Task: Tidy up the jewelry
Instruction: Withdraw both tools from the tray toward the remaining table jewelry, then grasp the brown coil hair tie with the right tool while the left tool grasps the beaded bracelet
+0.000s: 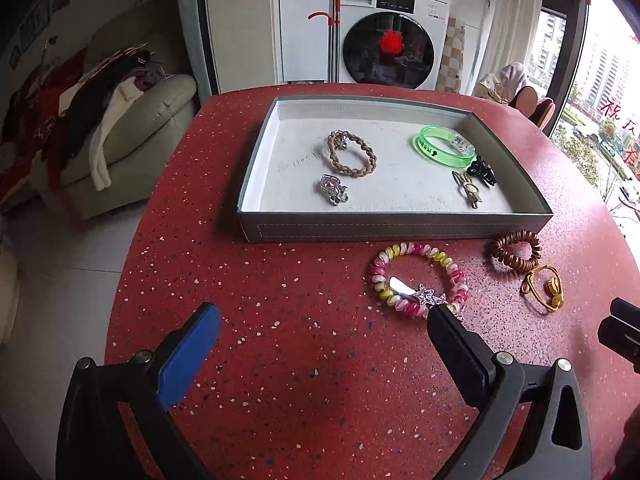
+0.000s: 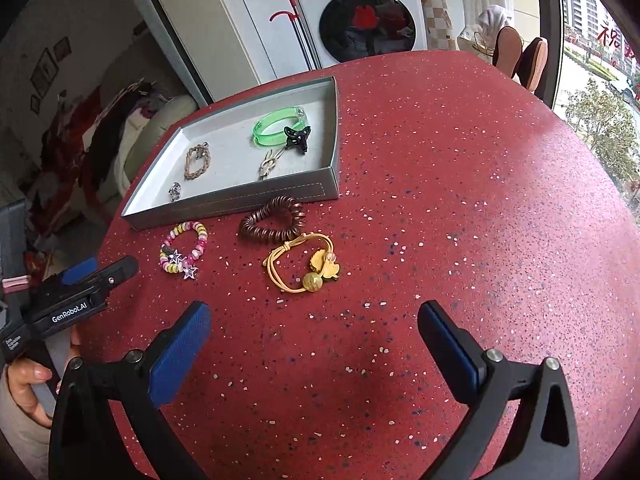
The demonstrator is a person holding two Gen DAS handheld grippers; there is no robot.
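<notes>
A grey tray [image 1: 384,228] [image 2: 240,204] on the red table holds a braided tan hair tie [image 1: 352,153], a green bangle [image 1: 442,145], a black claw clip [image 1: 482,170], a gold hairpin [image 1: 468,192] and a silver clip [image 1: 334,189]. In front of the tray lie a pink-yellow spiral bracelet [image 1: 418,278] [image 2: 184,250] with a star hairpin [image 1: 430,298], a brown spiral hair tie [image 1: 514,250] [image 2: 274,220] and a yellow cord tie [image 1: 544,286] [image 2: 304,266]. My left gripper [image 1: 324,316] is open, its right fingertip beside the star hairpin. My right gripper [image 2: 314,312] is open and empty, just short of the yellow tie.
The red speckled table [image 2: 440,200] rounds off at left and far edges. A sofa with clothes [image 1: 112,120] stands to the left, a washing machine [image 1: 388,40] behind. The left gripper's body [image 2: 80,296] shows in the right wrist view.
</notes>
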